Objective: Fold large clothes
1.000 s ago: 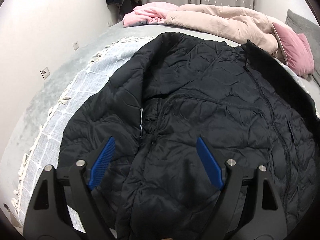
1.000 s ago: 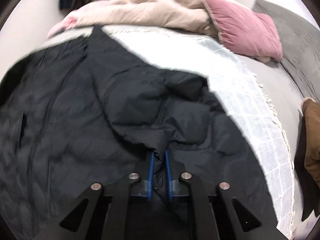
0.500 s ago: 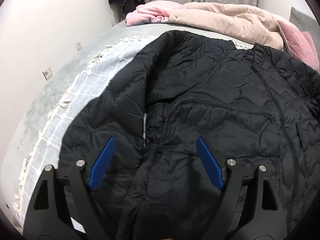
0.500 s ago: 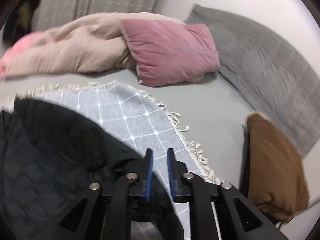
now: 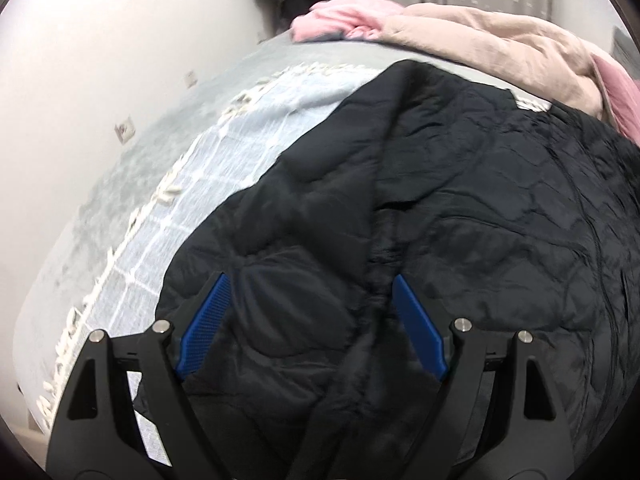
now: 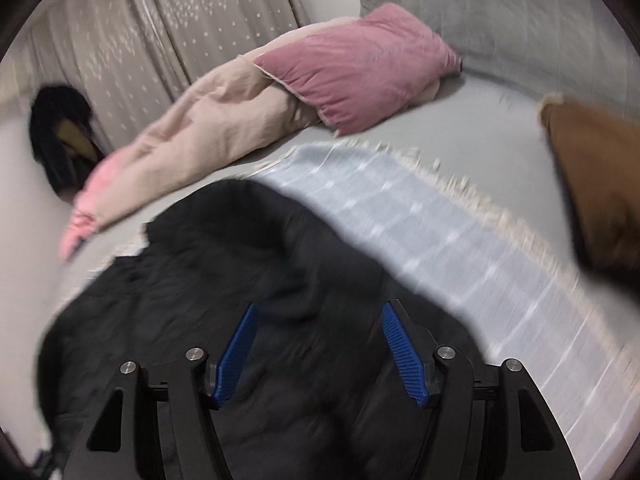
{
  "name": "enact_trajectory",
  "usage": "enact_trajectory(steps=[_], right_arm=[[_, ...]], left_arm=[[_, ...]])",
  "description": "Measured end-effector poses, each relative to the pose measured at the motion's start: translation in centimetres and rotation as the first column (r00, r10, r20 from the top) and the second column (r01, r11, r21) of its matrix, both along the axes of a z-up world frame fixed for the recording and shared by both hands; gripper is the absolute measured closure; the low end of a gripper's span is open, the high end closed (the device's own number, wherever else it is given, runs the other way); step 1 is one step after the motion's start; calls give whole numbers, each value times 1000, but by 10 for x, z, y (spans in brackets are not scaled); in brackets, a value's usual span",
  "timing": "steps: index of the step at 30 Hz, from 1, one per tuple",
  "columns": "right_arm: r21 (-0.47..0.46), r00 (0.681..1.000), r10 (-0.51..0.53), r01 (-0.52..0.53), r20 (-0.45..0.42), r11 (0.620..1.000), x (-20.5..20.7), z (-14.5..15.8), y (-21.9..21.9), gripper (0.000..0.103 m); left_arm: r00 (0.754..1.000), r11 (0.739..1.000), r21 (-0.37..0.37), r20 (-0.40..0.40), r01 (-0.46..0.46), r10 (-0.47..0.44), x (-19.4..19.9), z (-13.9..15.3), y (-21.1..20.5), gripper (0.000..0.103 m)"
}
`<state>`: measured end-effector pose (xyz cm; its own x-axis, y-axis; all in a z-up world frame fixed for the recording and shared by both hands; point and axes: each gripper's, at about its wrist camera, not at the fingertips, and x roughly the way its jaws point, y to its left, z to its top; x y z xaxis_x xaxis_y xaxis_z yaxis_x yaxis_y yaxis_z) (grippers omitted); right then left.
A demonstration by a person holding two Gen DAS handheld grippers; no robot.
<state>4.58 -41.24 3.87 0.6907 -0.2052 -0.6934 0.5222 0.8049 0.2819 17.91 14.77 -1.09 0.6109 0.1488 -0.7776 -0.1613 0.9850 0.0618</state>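
Observation:
A large black quilted puffer jacket (image 5: 460, 208) lies spread on a pale blue checked blanket (image 5: 248, 160) on the bed, its left sleeve folded in over the body. My left gripper (image 5: 310, 284) is open and empty, hovering over the jacket's lower left part. In the right wrist view the jacket (image 6: 224, 280) fills the lower left, with a rounded fold of it near the blanket (image 6: 460, 240). My right gripper (image 6: 318, 314) is open and empty, low over the jacket's right side.
A beige duvet (image 6: 208, 128) and a pink pillow (image 6: 360, 68) lie at the bed's far side, with a grey pillow (image 6: 500, 12) behind. A brown cushion (image 6: 592, 184) is at right. A white wall (image 5: 100, 60) with sockets runs along the left.
My right gripper has opened and let go of the jacket fabric it held pinched. The jacket's right side now lies folded inward. My left gripper stayed open and moved slightly closer over the jacket.

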Motion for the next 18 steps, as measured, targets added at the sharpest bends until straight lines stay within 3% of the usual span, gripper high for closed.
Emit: enact_trajectory(steps=[5, 8, 9, 10, 14, 18], right_arm=[[70, 998, 60, -60, -6, 996, -17, -28, 34, 33], [53, 993, 112, -109, -44, 993, -10, -32, 45, 33], [41, 992, 125, -124, -29, 991, -10, -30, 48, 33], [25, 991, 128, -128, -22, 991, -10, -28, 49, 33], [-83, 992, 125, -127, -31, 988, -8, -19, 51, 33], [-87, 992, 118, -123, -53, 989, -1, -26, 44, 33]], left_arm=[[993, 997, -24, -93, -74, 72, 16, -31, 26, 21], [989, 994, -29, -108, -105, 101, 21, -39, 41, 59], [989, 994, -29, -108, -103, 99, 23, -37, 43, 80], [990, 995, -16, -103, -96, 93, 29, -29, 46, 88], [996, 987, 148, -39, -67, 74, 64, 22, 51, 91], [993, 963, 241, 34, -120, 115, 113, 74, 71, 91]])
